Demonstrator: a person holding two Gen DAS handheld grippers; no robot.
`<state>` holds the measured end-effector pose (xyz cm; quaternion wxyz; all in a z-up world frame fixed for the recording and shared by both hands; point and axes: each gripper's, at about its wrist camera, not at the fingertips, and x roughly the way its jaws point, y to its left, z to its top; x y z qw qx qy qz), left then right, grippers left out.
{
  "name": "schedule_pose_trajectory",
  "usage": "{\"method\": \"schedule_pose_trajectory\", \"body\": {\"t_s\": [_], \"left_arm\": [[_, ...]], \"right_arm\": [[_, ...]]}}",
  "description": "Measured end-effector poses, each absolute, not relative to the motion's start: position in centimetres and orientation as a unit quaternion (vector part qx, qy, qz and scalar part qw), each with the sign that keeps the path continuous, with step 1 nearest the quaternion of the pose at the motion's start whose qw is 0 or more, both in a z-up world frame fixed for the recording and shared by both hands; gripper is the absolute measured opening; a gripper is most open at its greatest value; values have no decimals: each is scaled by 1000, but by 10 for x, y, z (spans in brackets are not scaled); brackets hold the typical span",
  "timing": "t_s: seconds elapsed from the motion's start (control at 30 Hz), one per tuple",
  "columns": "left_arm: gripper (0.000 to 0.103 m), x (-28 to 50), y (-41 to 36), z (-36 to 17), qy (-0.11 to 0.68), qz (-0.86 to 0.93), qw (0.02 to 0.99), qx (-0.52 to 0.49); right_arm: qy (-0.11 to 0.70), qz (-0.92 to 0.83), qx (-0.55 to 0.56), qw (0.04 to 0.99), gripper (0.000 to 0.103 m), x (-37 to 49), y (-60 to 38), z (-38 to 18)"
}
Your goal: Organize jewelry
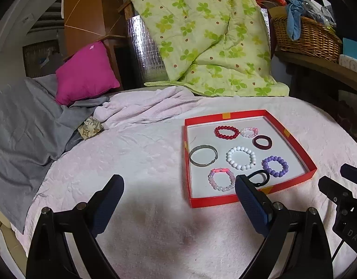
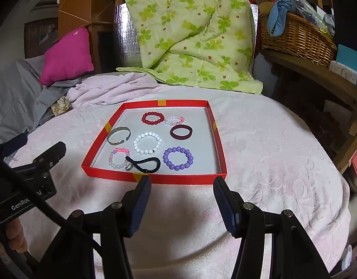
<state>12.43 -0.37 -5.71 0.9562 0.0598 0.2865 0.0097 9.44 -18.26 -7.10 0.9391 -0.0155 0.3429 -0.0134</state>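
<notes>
A red tray [image 1: 189, 162] [image 2: 98, 143] lies on the pink blanket and holds several bracelets: red beads [image 2: 153, 118], pale pink beads [image 2: 175, 120], a maroon band [image 2: 181, 132], white beads [image 2: 147, 143], purple beads [image 2: 178, 158], a grey metal bangle [image 2: 119, 135], a pink-and-clear bead bracelet [image 2: 118, 159] and a black hair tie [image 2: 146, 163]. My left gripper [image 1: 179, 193] is open and empty, left of the tray's near left corner. My right gripper [image 2: 182, 186] is open and empty, just in front of the tray's near edge.
The pink blanket [image 1: 143, 153] covers a round surface. A grey cloth [image 1: 27, 121] and magenta cushion [image 1: 85, 74] lie at the left. A green floral quilt [image 1: 208, 39] stands behind. A wicker basket [image 1: 306, 37] sits on a shelf at the right.
</notes>
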Motion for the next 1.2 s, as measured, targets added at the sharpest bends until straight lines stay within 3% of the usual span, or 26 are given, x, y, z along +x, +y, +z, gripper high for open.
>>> {"method": "schedule_pose_trajectory", "body": {"t_s": [1.2], "left_arm": [[96,125,4,-61,301,5,952,48]], "right_arm": [[336,-28,-31,941,63,95,-180,-72]]}}
